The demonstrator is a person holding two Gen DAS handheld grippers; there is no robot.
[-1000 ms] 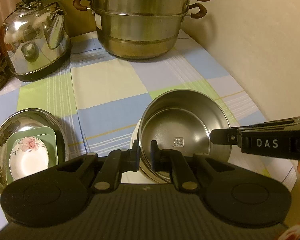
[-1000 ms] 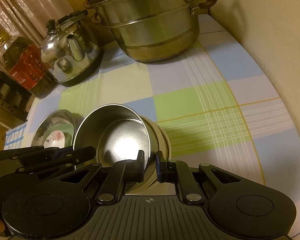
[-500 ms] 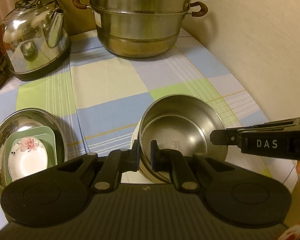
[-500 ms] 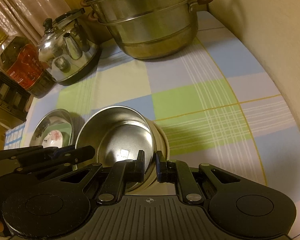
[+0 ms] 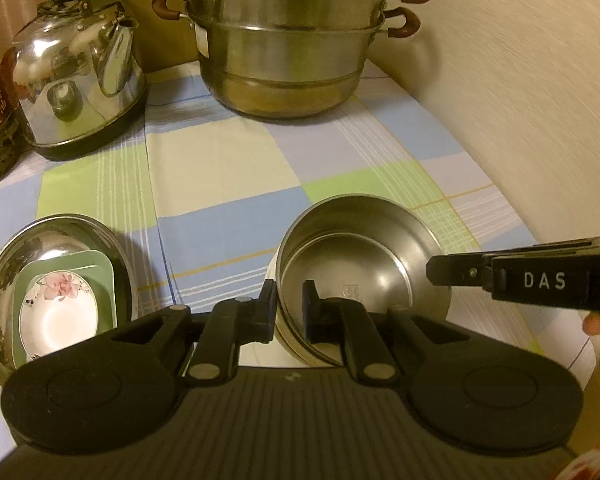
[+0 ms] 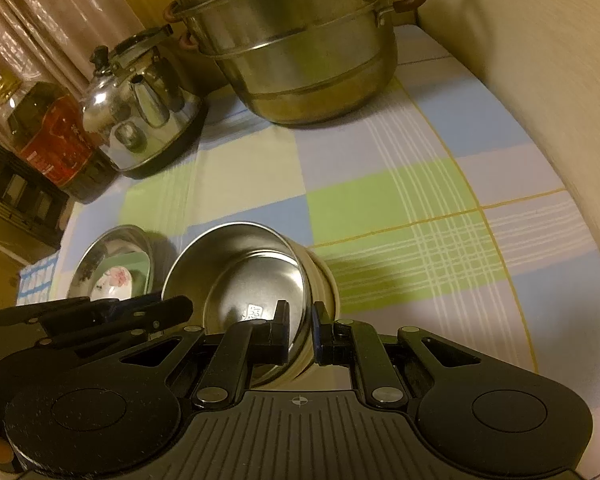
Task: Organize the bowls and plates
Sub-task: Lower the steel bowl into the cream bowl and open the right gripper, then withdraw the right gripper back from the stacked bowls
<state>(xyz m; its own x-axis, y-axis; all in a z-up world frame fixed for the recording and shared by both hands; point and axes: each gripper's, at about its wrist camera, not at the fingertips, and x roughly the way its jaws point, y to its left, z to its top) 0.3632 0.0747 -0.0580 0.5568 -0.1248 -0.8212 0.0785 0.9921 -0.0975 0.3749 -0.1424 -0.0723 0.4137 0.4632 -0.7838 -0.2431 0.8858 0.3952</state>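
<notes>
The steel bowl (image 5: 364,264) sits at centre-right of the left wrist view, on the checked tablecloth (image 5: 220,168), nested into a cream bowl (image 6: 326,280) whose rim peeks out beneath it; a second ago it stood tipped higher, and it has since sunk lower and flatter into that cream bowl. The left gripper (image 5: 289,306) has the near rim of the steel bowl between its fingers, one outside the wall and one inside; its jaws are just beginning to open, though the pads seem, as far as the dim view allows, to be against the metal. The right gripper (image 6: 302,328) is nearly closed, clamped on the rim of the same bowl at lower centre of its own view; nothing has shifted there.

I judge that the nesting is all but done and the release is starting. At lower left, well apart, a steel dish (image 5: 4,280) already carries a green square dish (image 5: 100,276) and a floral saucer (image 5: 60,312); that stack looks finished.
</notes>
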